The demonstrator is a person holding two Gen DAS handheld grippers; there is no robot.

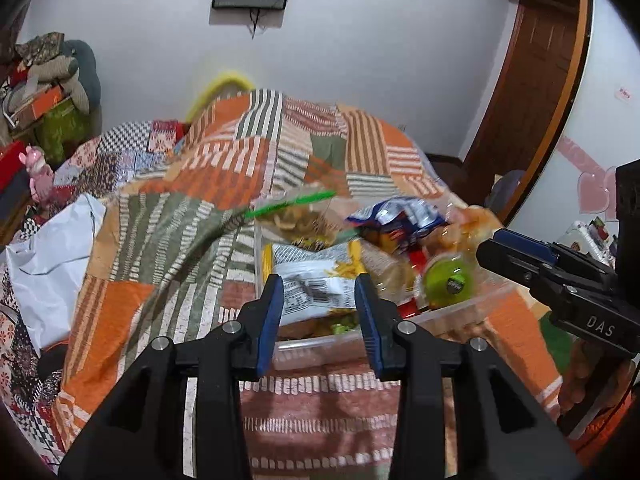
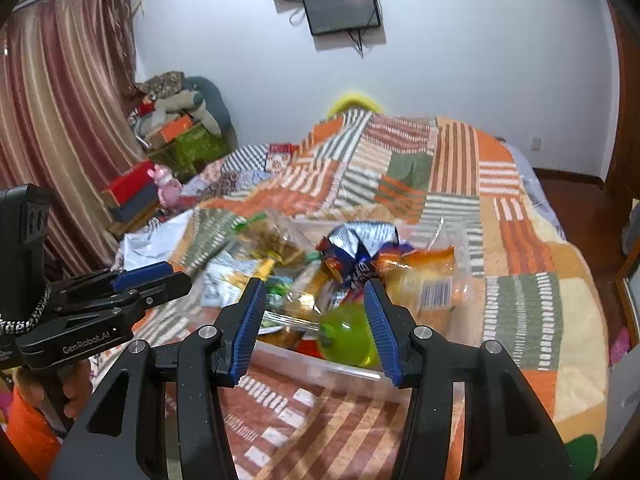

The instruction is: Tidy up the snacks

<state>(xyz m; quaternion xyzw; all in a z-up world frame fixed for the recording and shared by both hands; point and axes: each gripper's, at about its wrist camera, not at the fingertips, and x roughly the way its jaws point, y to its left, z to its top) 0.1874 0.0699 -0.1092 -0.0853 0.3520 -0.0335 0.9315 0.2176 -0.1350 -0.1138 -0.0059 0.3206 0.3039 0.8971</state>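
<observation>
We hold both claws just short of the clear plastic bin (image 1: 460, 312) on the patchwork quilted bed (image 1: 208, 184), since the snacks already sit packed inside. Our left claw (image 1: 319, 312) and right claw (image 2: 316, 320) stand narrowly parted and empty, framing the white printed packet (image 1: 316, 280) and the green round tub (image 2: 348, 336) respectively.

Left gripper (image 1: 319, 316) is held low in the frame's centre, jaws parted, nothing pressed between the pads. Right gripper (image 2: 316, 326) is likewise held low centre, jaws apart, pointed downward. Both are hand-held.
</observation>
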